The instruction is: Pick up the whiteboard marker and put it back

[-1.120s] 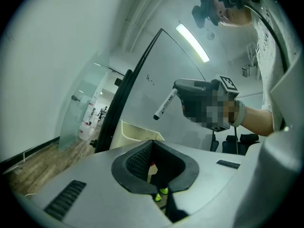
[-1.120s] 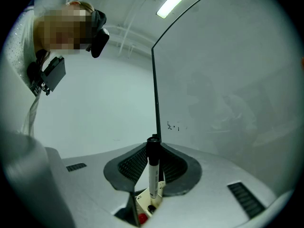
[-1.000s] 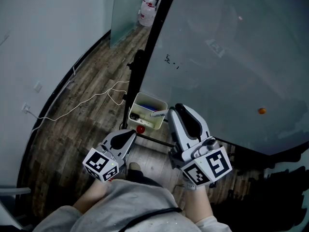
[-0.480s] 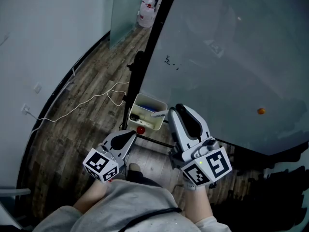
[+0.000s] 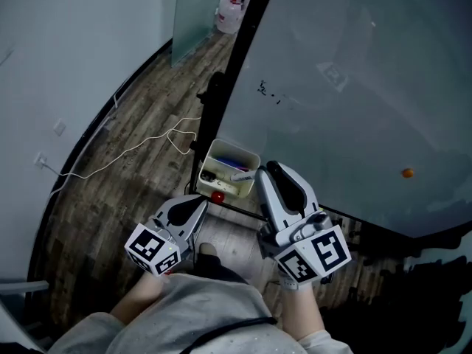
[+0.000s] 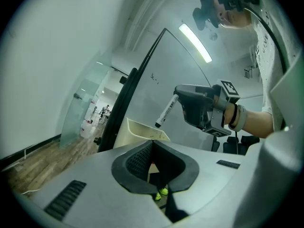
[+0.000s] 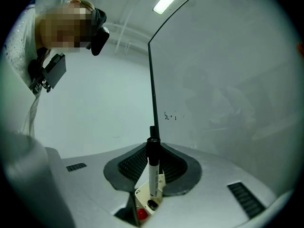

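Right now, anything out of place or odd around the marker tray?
Nothing is spilled or damaged. The whiteboard marker is out of the tray, clamped in the right gripper just above it. A loose white cable trails across the floor beside the whiteboard, perhaps a trip risk.

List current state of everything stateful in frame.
whiteboard marker: held by right gripper, black end toward tray
right gripper: shut on whiteboard marker
left gripper: shut, empty
tray: open-topped, several items inside
whiteboard: mostly clean, few small marks
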Demonstrator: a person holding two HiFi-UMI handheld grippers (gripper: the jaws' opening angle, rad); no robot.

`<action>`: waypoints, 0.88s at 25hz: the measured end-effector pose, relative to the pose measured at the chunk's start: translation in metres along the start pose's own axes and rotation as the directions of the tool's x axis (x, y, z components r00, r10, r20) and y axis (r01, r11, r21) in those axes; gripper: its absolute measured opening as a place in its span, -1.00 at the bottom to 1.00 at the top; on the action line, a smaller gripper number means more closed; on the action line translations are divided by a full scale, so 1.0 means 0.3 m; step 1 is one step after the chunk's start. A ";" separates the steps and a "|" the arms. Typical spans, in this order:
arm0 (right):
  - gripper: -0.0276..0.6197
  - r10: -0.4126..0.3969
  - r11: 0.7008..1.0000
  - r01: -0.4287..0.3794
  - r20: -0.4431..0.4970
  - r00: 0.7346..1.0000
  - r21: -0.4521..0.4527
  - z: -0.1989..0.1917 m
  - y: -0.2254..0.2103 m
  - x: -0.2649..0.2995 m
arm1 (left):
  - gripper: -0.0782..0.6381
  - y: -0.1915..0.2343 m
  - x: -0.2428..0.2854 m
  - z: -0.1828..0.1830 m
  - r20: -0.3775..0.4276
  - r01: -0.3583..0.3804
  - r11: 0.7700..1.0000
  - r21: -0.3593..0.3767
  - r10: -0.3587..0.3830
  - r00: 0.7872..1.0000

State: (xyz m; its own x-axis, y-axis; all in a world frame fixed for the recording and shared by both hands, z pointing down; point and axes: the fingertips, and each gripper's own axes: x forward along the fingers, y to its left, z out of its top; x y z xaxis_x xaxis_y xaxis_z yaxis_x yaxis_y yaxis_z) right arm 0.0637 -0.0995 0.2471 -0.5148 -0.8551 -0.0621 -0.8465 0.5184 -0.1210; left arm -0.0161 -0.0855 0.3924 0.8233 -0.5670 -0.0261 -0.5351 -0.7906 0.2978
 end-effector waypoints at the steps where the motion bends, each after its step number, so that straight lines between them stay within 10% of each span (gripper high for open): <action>1: -0.64 0.001 1.000 -0.001 -0.005 1.000 0.004 -0.009 -0.003 0.002 | -0.74 0.004 0.000 -0.002 -0.003 -0.002 1.000 0.000 0.002 1.000; 22: -0.64 0.011 1.000 -0.007 -0.125 0.992 0.031 -0.230 -0.067 0.037 | -0.74 0.081 0.009 -0.082 -0.058 -0.054 0.998 -0.020 0.053 0.997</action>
State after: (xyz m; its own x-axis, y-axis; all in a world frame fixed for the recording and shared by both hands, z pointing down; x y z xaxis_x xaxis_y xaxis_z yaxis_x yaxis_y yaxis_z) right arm 0.0657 -0.1188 0.3171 -0.5370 -0.8414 0.0606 -0.8382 0.5241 -0.1508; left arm -0.0222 -0.1006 0.4231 0.8033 -0.5938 0.0451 -0.5750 -0.7538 0.3180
